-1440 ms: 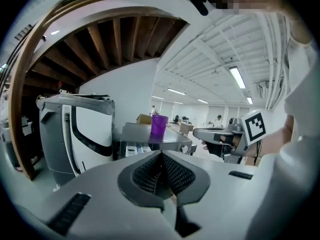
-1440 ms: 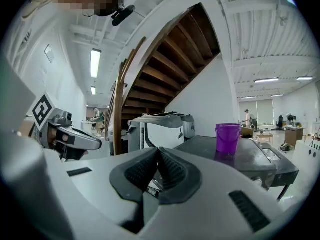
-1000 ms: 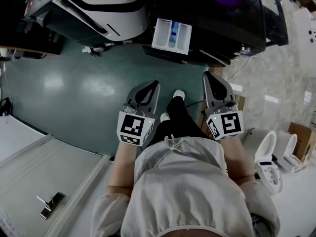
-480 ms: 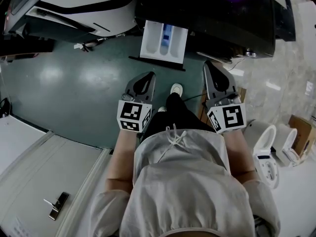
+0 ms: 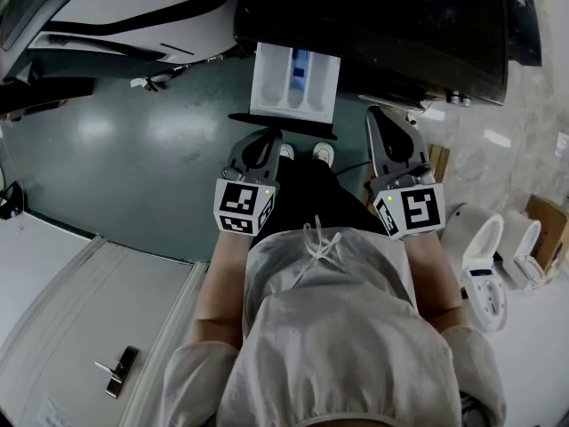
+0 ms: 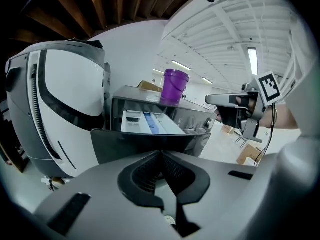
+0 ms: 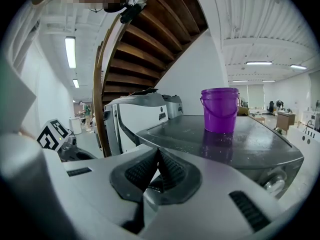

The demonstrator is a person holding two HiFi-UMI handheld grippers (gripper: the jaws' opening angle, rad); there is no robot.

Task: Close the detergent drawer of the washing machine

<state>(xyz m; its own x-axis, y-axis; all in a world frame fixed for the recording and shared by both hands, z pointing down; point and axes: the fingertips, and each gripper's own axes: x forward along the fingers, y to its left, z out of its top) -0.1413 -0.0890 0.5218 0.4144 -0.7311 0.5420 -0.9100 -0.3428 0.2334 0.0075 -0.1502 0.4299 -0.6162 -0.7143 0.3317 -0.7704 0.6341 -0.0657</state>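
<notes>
**Drawer open; both grippers shut and empty**

1. Drawer [image 5: 294,80]: pulled out of the front of the washer [image 5: 400,34]. Its white tray lies open to the head view, with a blue insert in the middle compartment. The dark front panel faces the person.

2. Left gripper [image 5: 265,137]: held low, pointing at the drawer. Jaws are pressed together with nothing between them. The tip sits just beside the drawer's front panel; no view confirms contact. In the left gripper view the panel fills the area directly beyond the jaw tips.

3. Right gripper [image 5: 380,139]: held to the right of the drawer, clear of it, beside the washer front. Jaws are pressed together with nothing between them. Its view looks across the washer top.

4. Bucket [image 7: 220,109]: purple, upright on the washer top, well apart from both grippers.

5. White machine [image 6: 65,104]: stands just beside the washer, on the left.

6. Person: stands on the green floor [image 5: 133,149] facing the washer. Shoes [image 5: 323,154] sit below the drawer, between the two grippers.
</notes>
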